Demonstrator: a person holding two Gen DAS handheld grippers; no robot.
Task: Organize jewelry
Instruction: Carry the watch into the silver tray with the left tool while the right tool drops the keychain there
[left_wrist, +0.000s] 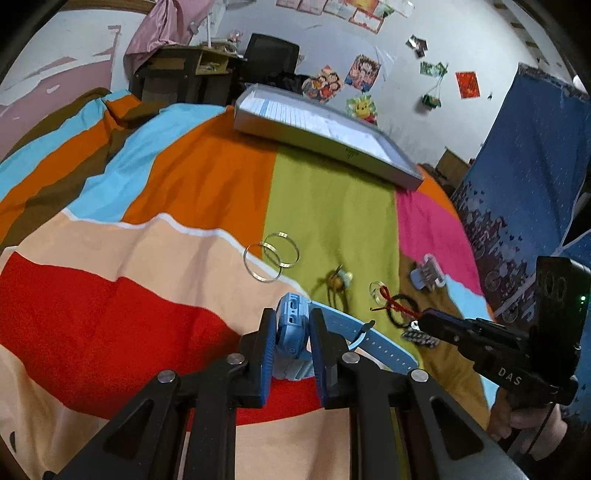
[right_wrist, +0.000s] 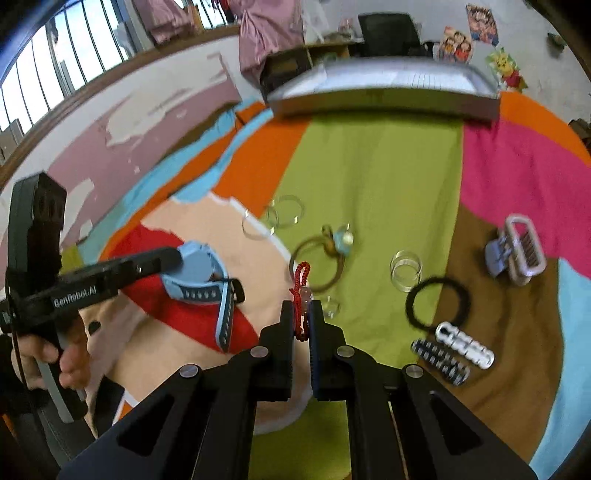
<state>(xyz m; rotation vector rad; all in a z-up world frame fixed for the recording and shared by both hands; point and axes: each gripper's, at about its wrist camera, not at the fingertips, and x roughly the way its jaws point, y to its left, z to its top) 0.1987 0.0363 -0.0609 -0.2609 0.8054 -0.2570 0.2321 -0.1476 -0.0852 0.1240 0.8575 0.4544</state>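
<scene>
Jewelry lies spread on a striped bedspread, in front of a grey tray at the far edge.

The left gripper is nearly closed, its 2 blue-padded fingers clamped on the case of a blue watch. The strap trails to the right over the red and peach stripes. In the right wrist view the same watch sits at the tip of the left gripper, above the red stripe.

The right gripper is nearly closed and pinches a red cord that carries a clear bead. The cord stands upright between the fingers. In the left wrist view the right gripper holds the cord near a black band.

2 thin bangles overlap on the green and peach stripes. A hair tie with a charm lies on the green stripe, and a clear ring lies just to its right. A black band rests on the brown stripe, with 2 hair clips side by side near it. A claw clip lies farther right, at the edge of the pink stripe.
</scene>
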